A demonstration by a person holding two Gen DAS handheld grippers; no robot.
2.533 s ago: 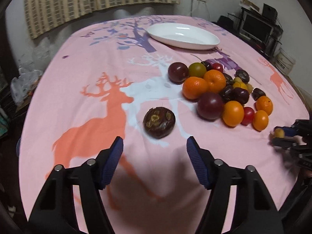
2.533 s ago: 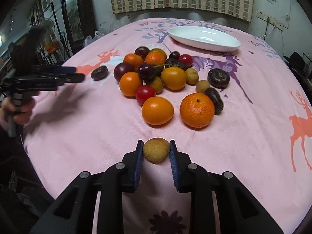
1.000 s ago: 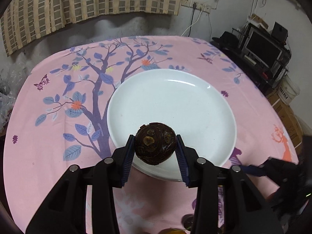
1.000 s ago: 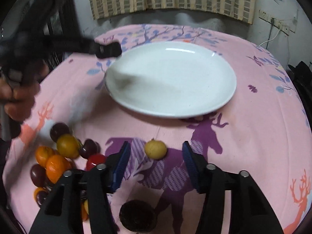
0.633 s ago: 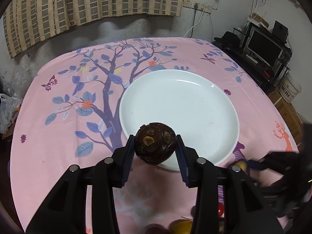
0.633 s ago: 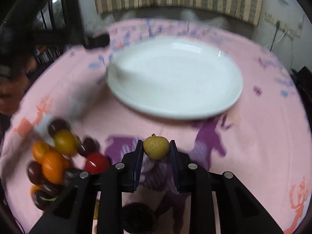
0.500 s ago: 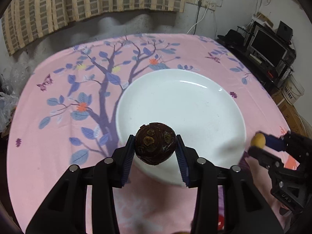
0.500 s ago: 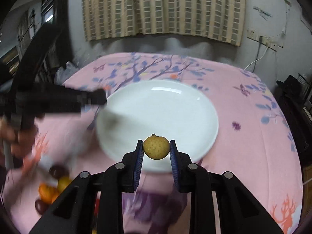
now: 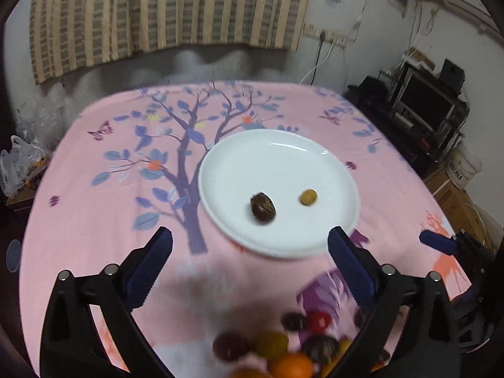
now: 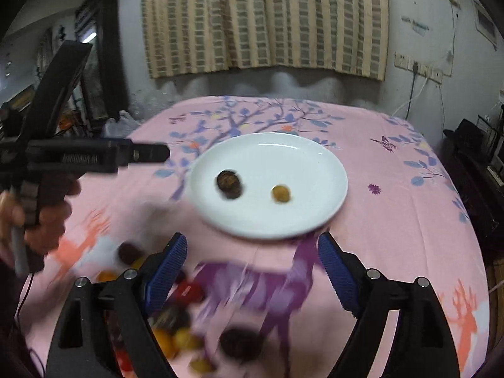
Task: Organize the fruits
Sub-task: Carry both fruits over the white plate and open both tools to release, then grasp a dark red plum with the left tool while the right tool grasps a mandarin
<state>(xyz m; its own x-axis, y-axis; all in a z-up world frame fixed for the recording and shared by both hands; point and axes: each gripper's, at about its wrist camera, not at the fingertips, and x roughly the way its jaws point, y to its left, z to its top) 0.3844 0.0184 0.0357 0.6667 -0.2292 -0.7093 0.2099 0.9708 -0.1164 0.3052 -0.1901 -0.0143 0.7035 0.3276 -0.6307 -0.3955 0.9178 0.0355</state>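
A white plate [image 9: 330, 170] [image 10: 315, 163] lies on the pink tablecloth. On it are a dark brown wrinkled fruit [image 9: 263, 207] [image 10: 229, 183] and a small yellow fruit [image 9: 308, 197] [image 10: 281, 193], apart from each other. My left gripper [image 9: 250, 258] is open and empty, short of the plate's near rim. My right gripper [image 10: 252, 256] is open and empty, also near of the plate. A pile of oranges, plums and cherries [image 9: 283, 349] [image 10: 176, 321] lies at the bottom, blurred.
The left gripper and its hand [image 10: 50, 170] show at the left in the right wrist view. The right gripper's tip [image 9: 441, 244] shows at the right in the left wrist view. A TV stand [image 9: 425, 107] stands beyond the table's right edge.
Both grippers opened and let their fruits go onto the plate, then drew back toward the fruit pile. The dark fruit and the yellow fruit now rest on the plate.
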